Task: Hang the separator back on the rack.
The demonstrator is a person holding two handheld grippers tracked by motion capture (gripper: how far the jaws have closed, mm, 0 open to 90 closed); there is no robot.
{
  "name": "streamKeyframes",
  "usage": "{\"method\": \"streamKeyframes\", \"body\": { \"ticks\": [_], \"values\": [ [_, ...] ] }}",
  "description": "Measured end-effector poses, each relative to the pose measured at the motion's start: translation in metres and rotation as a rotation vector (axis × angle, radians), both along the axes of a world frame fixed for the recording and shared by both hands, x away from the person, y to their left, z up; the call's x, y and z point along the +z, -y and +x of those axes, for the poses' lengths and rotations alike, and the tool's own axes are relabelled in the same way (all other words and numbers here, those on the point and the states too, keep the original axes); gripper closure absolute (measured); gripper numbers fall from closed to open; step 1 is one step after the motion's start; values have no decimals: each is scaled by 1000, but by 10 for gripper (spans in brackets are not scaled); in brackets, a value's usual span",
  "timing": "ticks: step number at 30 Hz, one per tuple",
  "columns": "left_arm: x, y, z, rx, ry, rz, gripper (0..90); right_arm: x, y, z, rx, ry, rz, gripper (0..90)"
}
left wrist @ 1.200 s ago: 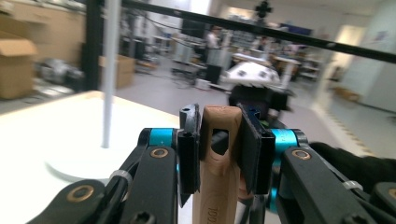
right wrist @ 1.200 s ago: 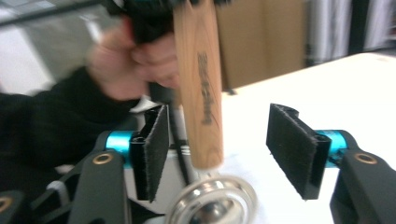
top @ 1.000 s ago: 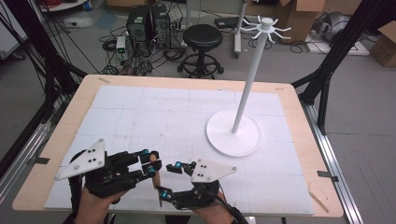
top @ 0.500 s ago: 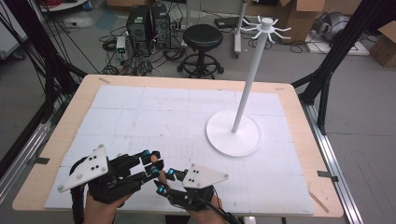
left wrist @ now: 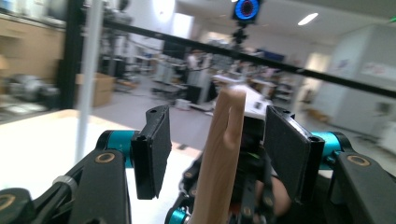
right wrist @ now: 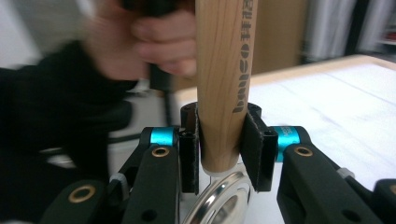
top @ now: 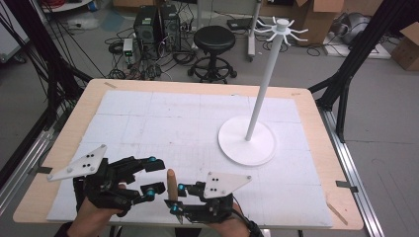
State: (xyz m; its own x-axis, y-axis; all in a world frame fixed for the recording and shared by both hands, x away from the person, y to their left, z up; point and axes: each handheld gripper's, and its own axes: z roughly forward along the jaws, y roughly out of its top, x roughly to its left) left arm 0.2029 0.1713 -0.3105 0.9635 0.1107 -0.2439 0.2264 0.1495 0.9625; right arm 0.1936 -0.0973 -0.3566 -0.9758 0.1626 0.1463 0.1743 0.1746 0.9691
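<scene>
A wooden handle (top: pixel 171 183) is seen standing upright near the front edge of the worktop (top: pixel 316 123), between the two claws. It is gripped by the right claw (top: pixel 174 198): in the right gripper view the two black jaws are closed tight against opposite sides of the handle's lower end (right wrist: pixel 223 93), with dark lettering printed along the wood. Just below the handle's end a shiny metal ring (right wrist: pixel 219 198) is visible; what it belongs to cannot be told.

The left claw (top: pixel 154 175) is held wide open, just beside the handle. In the left gripper view its jaws are spread well apart with the handle (left wrist: pixel 219 158) standing between them, touched by neither pad; a groove is seen near the handle's rounded top. The right claw and the hand behind it are seen blurred beyond the handle in that view.

Both claws are held by the person's hands at the bottom of the high view, each topped by a grey three-cornered plate (top: pixel 79 163).

A white stand (top: pixel 262 84) with a round base (top: pixel 247 140) and a crown of hooks (top: pixel 280 28) is set on the right part of the white mat (top: pixel 148 123), well apart from the claws.
</scene>
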Motion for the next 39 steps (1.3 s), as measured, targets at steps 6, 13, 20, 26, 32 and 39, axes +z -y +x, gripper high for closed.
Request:
{"method": "streamKeyframes", "body": {
  "ticks": [6, 13, 20, 26, 32, 39],
  "values": [
    [0, 10, -4, -114, 8, 5, 415, 0, 6, 4, 165, -36, 48, 700],
    [-3, 21, -8, -184, 3, 46, 473, -3, -3, 2, 239, -41, 20, 700],
    [-5, 22, -8, -197, 2, 55, 626, -4, -5, 2, 278, -49, 22, 699],
    [-5, 21, -8, -203, 7, 62, 711, -5, -6, 2, 301, -57, 19, 700],
    [-3, 19, -7, -55, -1, 102, 722, -5, -4, 4, 235, -96, 41, 566],
    [-2, 20, -13, 150, 39, 158, 723, -3, -2, 1, 12, -26, 48, 452]
  ]
}}
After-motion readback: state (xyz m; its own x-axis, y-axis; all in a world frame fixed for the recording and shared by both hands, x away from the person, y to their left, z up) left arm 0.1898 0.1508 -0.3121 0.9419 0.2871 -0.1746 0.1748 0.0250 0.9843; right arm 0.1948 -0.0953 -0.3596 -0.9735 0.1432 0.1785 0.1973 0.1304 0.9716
